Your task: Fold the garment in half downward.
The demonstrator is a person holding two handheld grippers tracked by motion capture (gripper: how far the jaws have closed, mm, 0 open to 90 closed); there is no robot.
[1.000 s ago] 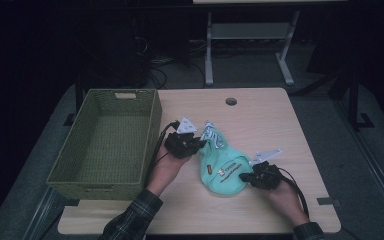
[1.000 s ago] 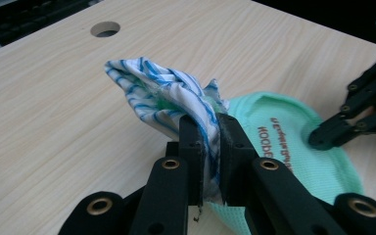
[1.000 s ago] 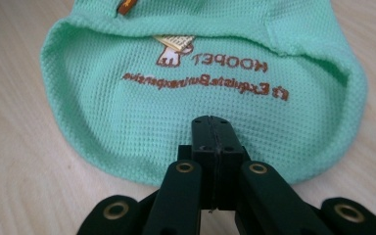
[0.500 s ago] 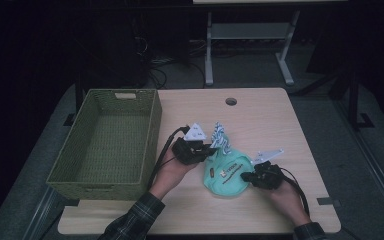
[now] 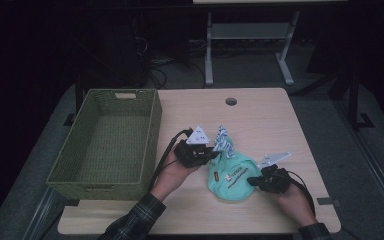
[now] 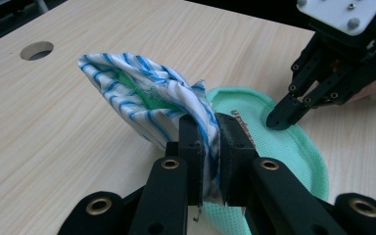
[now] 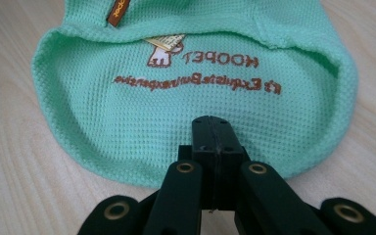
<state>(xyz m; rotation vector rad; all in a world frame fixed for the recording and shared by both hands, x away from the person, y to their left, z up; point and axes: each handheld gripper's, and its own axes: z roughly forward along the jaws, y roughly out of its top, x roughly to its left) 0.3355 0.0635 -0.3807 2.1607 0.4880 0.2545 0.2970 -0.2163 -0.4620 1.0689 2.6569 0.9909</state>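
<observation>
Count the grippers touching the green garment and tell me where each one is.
2. The left gripper is shut on the garment's blue-striped fabric at its far end; the right gripper presses shut onto its near green edge.

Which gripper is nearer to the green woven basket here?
Left. The left gripper sits just right of the basket, clamped on the blue-striped white cloth. The right gripper is farther right, past the green garment, jaws shut over its near edge.

The high view is dim, its surroundings nearly black beyond the pale wooden table's (image 5: 260, 115) edges. Both gripper views are brighter and evenly lit, with soft shadows; their near jaws blur slightly.
</observation>
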